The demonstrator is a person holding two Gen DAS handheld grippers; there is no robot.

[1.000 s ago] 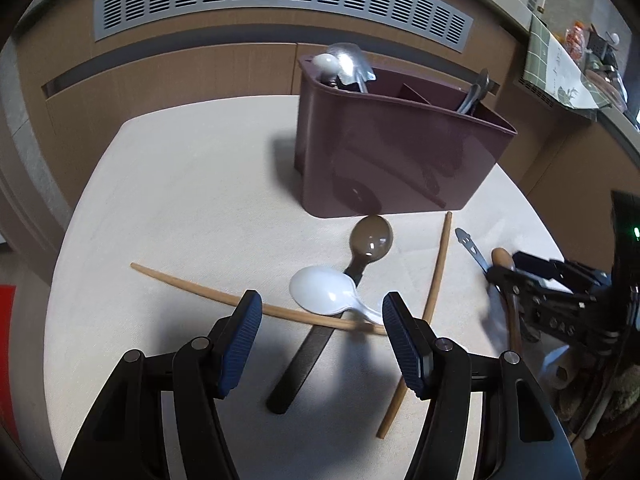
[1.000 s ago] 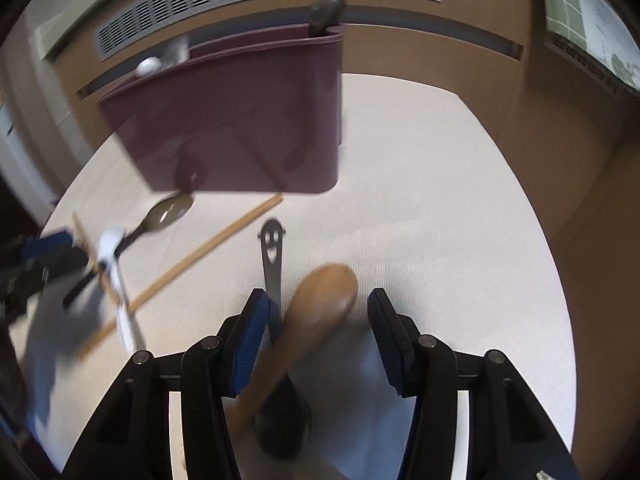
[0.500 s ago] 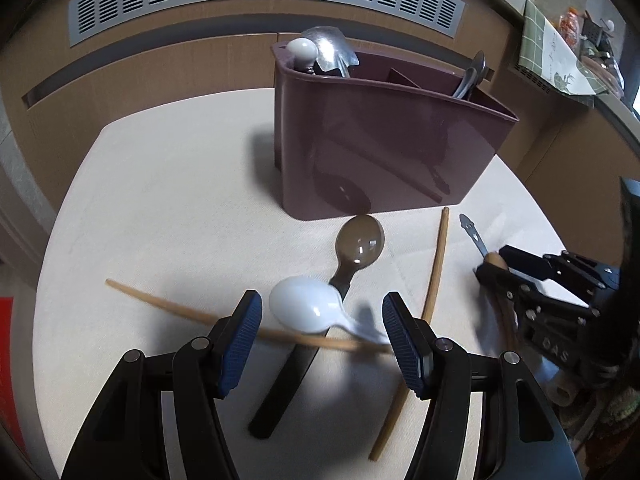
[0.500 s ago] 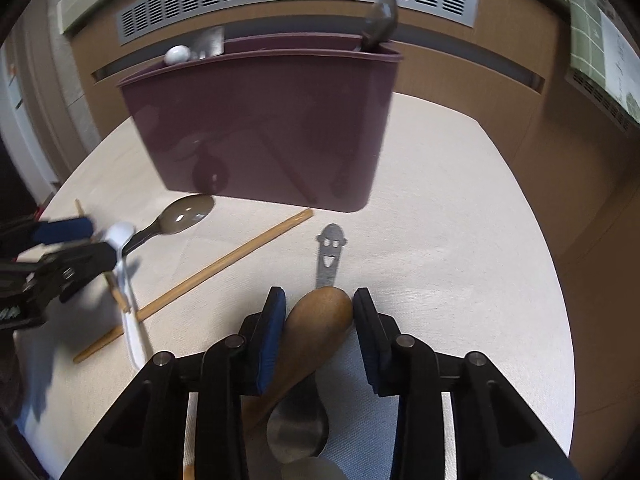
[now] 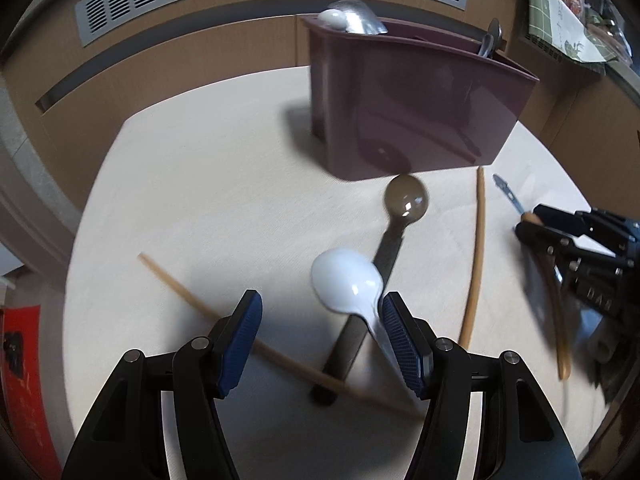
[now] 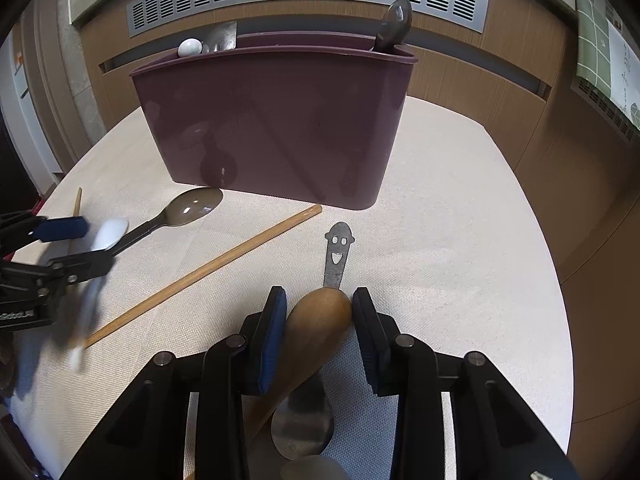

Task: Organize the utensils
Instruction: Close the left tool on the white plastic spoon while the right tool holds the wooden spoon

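On the beige tabletop (image 6: 460, 240), the right gripper (image 6: 319, 322) is pinching the wooden spoon (image 6: 316, 328); at nine o'clock, the left gripper (image 5: 320, 340) is hovering spread beside the white spoon (image 5: 346, 286).

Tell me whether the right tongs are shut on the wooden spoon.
Shut on it: the right tongs have just closed, both blue pads pressing the wooden spoon bowl's sides.

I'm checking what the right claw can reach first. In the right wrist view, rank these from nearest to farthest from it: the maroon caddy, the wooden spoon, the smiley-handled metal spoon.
1. wooden spoon: its bowl sits between the right claw pads.
2. smiley-handled metal spoon: lies under the wooden spoon, its handle pointing ahead.
3. maroon caddy: stands farther ahead, beyond the handle's tip.
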